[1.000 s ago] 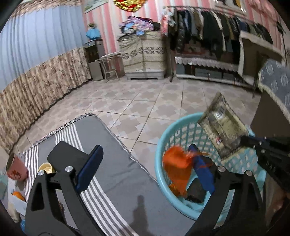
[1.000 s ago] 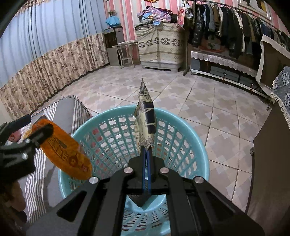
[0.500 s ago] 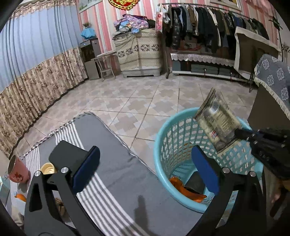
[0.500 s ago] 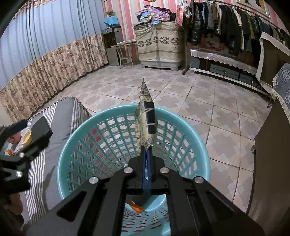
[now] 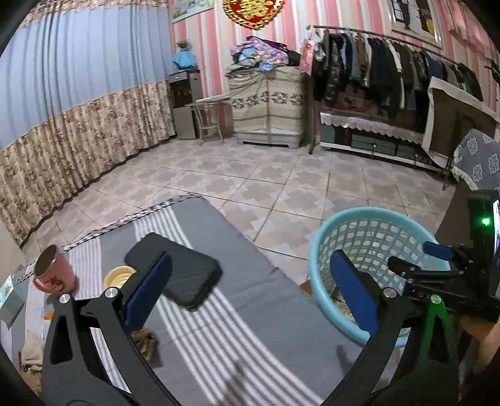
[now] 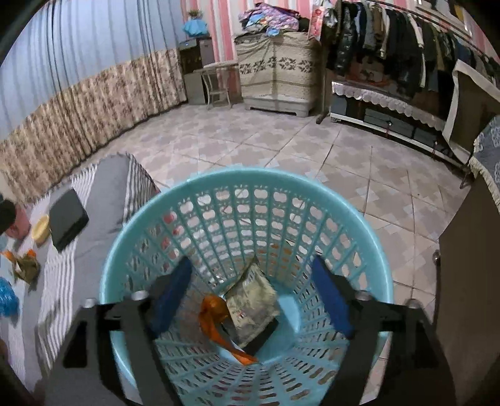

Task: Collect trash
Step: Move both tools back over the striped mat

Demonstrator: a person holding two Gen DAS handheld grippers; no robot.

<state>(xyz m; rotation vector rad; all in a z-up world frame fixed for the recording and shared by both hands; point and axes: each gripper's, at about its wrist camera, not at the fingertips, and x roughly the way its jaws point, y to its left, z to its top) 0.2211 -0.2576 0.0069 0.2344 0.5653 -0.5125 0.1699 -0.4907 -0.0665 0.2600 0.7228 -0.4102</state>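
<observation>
Orange wrapper (image 6: pixel 218 324) in basket (image 6: pixel 368 250) — only in right-wrist view — pink cup (image 5: pixel 53 271) clearest from left.

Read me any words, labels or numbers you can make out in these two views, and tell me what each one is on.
None can be read.
Grey wrapper in the blue basket: print with a small red mark, too blurred.
Pink cup: red design, illegible.
Red and gold wall ornament: no characters resolvable.

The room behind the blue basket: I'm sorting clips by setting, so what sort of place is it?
Probably a lived-in room at home, a bedroom or storage room: a clothes rack full of hanging garments, floor-length curtains, and a striped mat on the tiled floor.
</observation>
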